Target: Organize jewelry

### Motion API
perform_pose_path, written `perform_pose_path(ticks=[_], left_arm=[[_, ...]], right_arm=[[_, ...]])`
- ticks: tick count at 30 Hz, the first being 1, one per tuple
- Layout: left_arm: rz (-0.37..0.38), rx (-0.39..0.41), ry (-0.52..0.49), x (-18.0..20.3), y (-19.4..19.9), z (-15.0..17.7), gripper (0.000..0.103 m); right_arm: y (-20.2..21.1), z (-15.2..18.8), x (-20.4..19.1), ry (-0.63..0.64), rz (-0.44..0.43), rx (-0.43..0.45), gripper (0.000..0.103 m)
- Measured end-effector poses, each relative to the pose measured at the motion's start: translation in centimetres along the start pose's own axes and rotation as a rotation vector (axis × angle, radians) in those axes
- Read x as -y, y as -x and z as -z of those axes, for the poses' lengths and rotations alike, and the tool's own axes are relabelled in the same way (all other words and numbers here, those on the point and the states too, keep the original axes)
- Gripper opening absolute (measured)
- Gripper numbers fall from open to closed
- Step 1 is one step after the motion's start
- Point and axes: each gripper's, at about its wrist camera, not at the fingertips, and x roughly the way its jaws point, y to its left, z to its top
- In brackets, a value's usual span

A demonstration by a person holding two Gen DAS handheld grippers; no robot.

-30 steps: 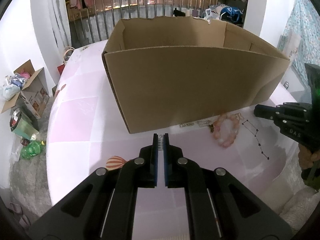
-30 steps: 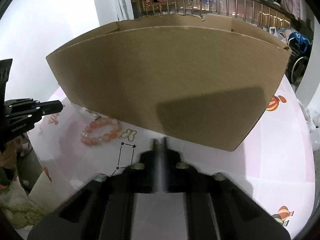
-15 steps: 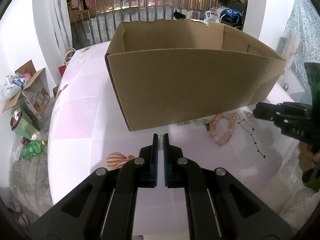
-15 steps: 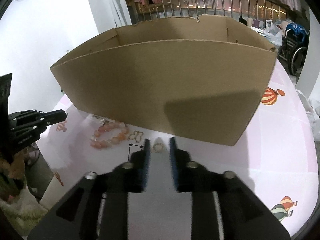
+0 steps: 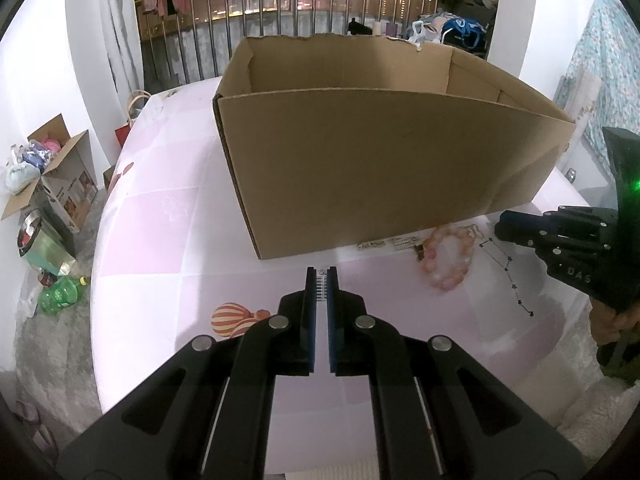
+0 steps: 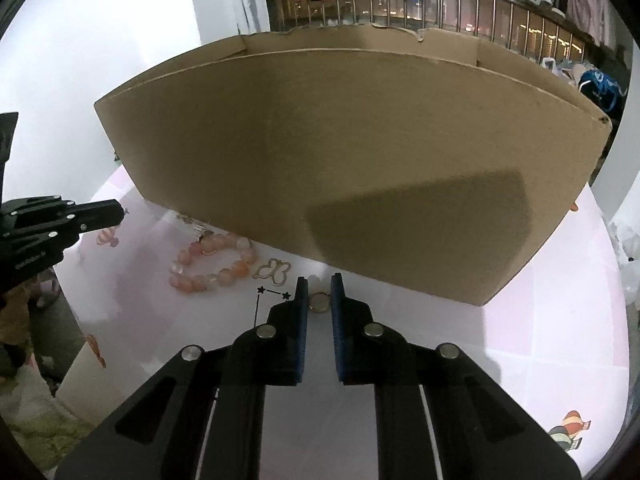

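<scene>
A small gold ring [image 6: 319, 303] lies on the pink tablecloth [image 5: 160, 240], just in front of the cardboard box [image 6: 340, 140]. My right gripper [image 6: 319, 280] is closing on the ring, and its blue pads touch both sides of it. In the left wrist view the right gripper [image 5: 498, 224] reaches in from the right. My left gripper [image 5: 320, 276] is shut on a tiny silvery toothed piece [image 5: 320, 285] and hovers near the box [image 5: 380, 168] corner. A pink bead bracelet [image 6: 200, 282] and a gold butterfly charm [image 6: 276, 272] lie left of the ring.
Silver chain pieces [image 5: 384, 243] lie against the foot of the box beside the bracelet [image 5: 444, 284]. The tall box wall stands close ahead of both grippers. The round table's edge drops off at left to floor clutter, with bottles [image 5: 60, 294] and an open carton [image 5: 60, 176].
My right gripper went from shut to open, came down around the gold ring, and has narrowed onto it. The left gripper has kept still with its small piece.
</scene>
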Motion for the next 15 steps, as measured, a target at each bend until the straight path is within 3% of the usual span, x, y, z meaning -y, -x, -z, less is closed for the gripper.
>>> perform_pose_path(ticks=[7,8,15], left_arm=[[0.000,0.001,0.000,-0.01,-0.02,0.00,0.004],[0.000,0.002,-0.001,-0.04,-0.01,-0.01,0.004],[-0.005,0.015,-0.003,-0.05,0.47,0.14,0.004]], right_arm=[[0.31,0.24,0.17,-0.018,-0.023,-0.004,0.010],[0.25,0.10,0.43,-0.021,-0.024,-0.003,0.001],[0.67,-0.14,0.99,-0.031,-0.018,-0.001,0.000]])
